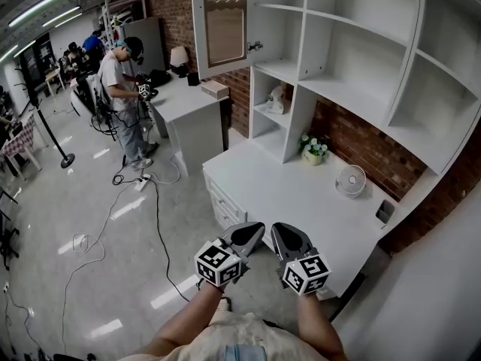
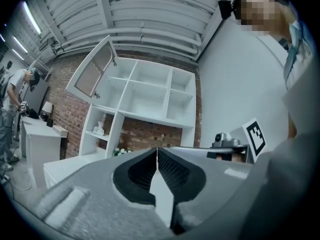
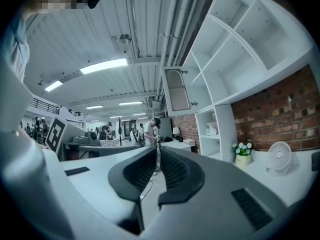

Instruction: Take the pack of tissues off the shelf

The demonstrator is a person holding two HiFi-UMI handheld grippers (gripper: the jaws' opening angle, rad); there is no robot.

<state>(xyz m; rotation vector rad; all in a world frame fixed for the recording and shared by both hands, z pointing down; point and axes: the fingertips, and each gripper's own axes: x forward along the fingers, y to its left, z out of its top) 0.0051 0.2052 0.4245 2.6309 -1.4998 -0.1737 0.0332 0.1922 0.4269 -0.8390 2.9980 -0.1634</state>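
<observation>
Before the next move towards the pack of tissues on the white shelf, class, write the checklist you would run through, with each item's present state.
1. Pale soft pack of tissues found: ok, on a low open board of the white shelf unit.
2. Compartment unobstructed: ok, no door before it.
3. Left hand-held gripper ready to grasp: not ok, jaws together, empty.
4. Right hand-held gripper ready to grasp: not ok, jaws together, empty.
5. Grippers near the pack: not ok, both held at the near edge of the white desk.
</observation>
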